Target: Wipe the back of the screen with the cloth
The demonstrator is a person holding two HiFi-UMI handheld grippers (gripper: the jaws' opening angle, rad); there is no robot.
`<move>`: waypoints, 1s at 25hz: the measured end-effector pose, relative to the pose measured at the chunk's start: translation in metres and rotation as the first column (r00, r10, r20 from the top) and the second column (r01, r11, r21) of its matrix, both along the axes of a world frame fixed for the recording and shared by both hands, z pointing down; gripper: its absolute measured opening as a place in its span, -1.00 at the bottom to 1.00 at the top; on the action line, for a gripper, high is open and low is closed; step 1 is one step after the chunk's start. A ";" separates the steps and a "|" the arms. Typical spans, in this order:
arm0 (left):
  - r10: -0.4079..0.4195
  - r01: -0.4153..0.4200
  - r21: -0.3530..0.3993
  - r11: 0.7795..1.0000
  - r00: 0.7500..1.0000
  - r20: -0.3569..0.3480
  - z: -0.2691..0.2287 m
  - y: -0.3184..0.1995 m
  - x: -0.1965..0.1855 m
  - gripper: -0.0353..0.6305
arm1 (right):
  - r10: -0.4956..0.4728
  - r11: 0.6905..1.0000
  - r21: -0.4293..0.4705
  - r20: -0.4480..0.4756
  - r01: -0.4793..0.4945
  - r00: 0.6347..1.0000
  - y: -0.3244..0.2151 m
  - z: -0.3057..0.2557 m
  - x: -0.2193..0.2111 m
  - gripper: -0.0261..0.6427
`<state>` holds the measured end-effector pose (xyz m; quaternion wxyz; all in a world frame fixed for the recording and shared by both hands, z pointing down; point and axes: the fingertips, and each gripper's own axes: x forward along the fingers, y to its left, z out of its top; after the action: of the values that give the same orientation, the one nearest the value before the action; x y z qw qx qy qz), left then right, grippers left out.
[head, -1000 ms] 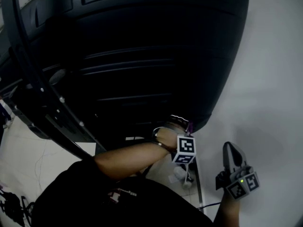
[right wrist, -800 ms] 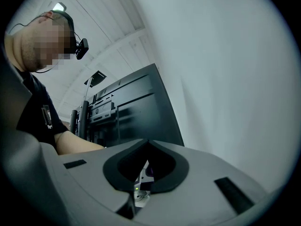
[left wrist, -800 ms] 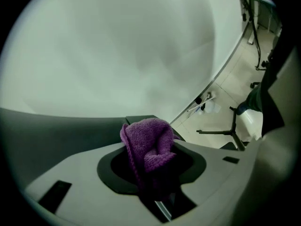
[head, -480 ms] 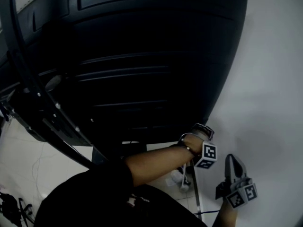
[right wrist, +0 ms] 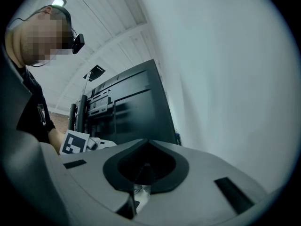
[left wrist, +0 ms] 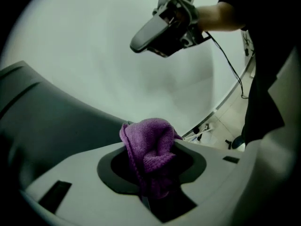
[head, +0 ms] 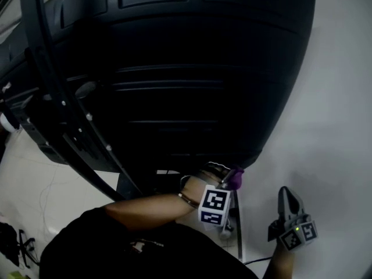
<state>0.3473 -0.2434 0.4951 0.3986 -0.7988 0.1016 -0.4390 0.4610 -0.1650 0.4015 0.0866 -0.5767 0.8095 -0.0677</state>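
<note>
Wall (left wrist: 94,55); left gripper (left wrist: 157,197) (clamped) on cloth (left wrist: 150,145)

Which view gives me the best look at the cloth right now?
Left gripper view: the purple cloth fills the centre, bunched and clamped in the left gripper. Head view shows only a small purple tip of it at the lower edge of the screen. Right gripper view doesn't show it.
</note>
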 end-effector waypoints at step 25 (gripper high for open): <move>-0.576 0.525 -0.269 0.808 0.607 -0.547 -0.170 0.087 -0.399 -0.41 | -0.761 0.610 0.140 -0.171 0.780 0.626 -0.013 -0.096 -0.332 -0.90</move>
<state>-0.0512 -0.1564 0.3255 0.1573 -0.8403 0.4461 -0.2648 0.1295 -0.1778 0.3058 0.0683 -0.1630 0.9842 0.0109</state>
